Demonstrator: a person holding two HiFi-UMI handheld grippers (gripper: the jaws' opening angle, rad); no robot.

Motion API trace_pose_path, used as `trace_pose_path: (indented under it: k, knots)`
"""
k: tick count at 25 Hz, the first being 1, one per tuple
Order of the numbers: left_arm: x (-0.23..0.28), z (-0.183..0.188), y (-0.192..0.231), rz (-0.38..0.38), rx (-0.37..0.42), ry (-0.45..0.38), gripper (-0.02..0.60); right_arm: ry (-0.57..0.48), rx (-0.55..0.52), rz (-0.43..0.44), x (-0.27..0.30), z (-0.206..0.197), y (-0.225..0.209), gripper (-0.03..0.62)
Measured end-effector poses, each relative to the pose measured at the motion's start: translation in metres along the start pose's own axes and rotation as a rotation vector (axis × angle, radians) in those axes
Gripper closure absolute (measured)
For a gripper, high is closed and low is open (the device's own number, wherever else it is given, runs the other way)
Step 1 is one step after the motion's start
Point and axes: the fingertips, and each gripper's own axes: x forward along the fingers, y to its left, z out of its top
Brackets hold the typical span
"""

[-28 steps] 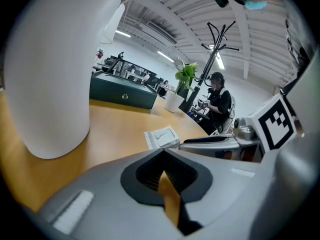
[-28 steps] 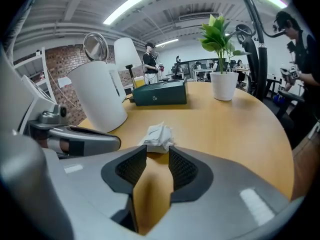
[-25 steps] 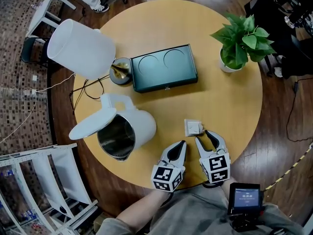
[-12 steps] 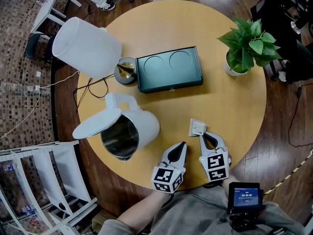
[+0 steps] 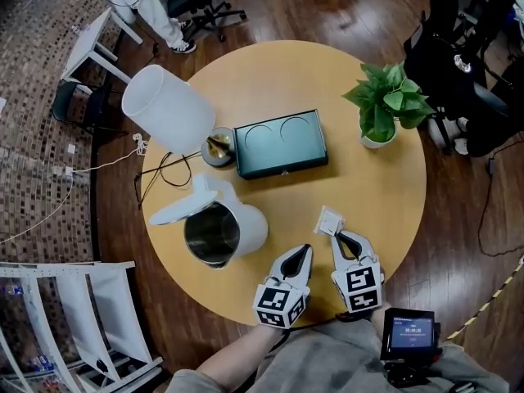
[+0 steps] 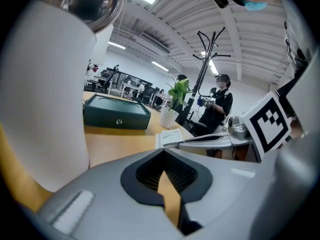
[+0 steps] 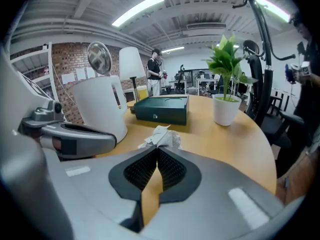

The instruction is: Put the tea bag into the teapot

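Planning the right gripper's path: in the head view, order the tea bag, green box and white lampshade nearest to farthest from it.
From the right gripper, jaws closing:
1. The tea bag, edge between those jaws.
2. The green box, mid-table.
3. The white lampshade, far left.

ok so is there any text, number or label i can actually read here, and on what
No text is legible anywhere.
Screen by the person's chest: lit digits, too small to read.
Sheets on the brick wall: too blurred.
Tea bag: no print readable.
Marker cubes: black-and-white squares only, no words.
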Motion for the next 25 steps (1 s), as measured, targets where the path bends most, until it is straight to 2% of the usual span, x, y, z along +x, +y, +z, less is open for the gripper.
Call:
trace_pose_path:
  k: [13, 20, 25]
  knots:
    - [-0.061, 0.130, -0.046, -0.079, 0.160, -0.247, 0.580, -0.270, -0.083, -0.086, -0.102, 0.123, 0.030, 0.579]
    - [-0.078, 0.159, -0.054, -0.097, 0.221, -0.344, 0.580, -0.377, -0.135, -0.107, -0.123, 0.155, 0.044, 0.579]
    - [-0.098, 0.169, -0.049, -0.045, 0.211, -0.376, 0.580, -0.402, -0.157, -0.073, -0.130, 0.167, 0.059, 0.579]
